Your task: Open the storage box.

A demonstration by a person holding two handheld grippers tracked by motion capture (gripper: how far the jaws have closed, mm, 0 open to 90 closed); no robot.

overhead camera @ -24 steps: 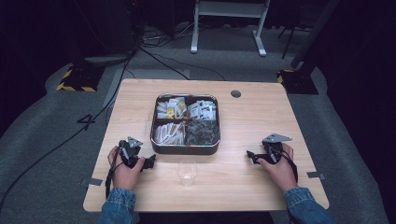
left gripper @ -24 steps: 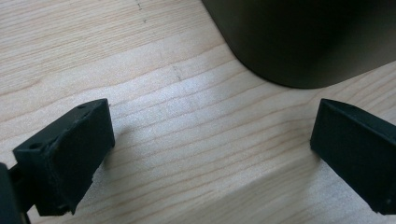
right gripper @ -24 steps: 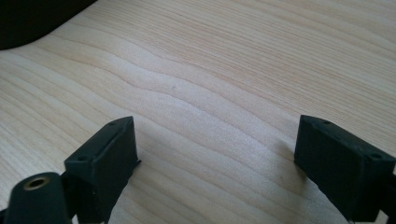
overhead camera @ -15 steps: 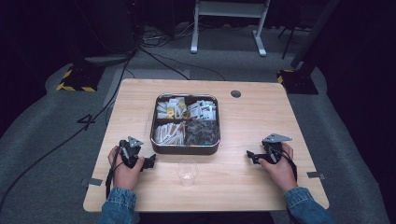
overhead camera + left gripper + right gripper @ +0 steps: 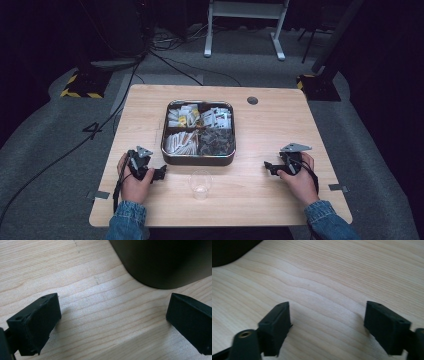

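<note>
A metal tray (image 5: 199, 159) with several compartments of packets and small items sits mid-table. A clear plastic cup (image 5: 200, 184) stands just in front of it. My left gripper (image 5: 161, 172) rests on the table left of the cup, jaws wide apart over bare wood (image 5: 112, 322), with the tray's dark rounded corner (image 5: 160, 267) just ahead of it. My right gripper (image 5: 267, 166) lies on the wood right of the tray, pointing toward it, and its jaws stand open with nothing between them (image 5: 327, 320).
The wooden table (image 5: 280, 130) has a round cable hole (image 5: 252, 100) at the back right. Tape strips mark its front corners. Beyond the table lie grey floor, cables (image 5: 100, 130) and a white stand's legs (image 5: 245, 30).
</note>
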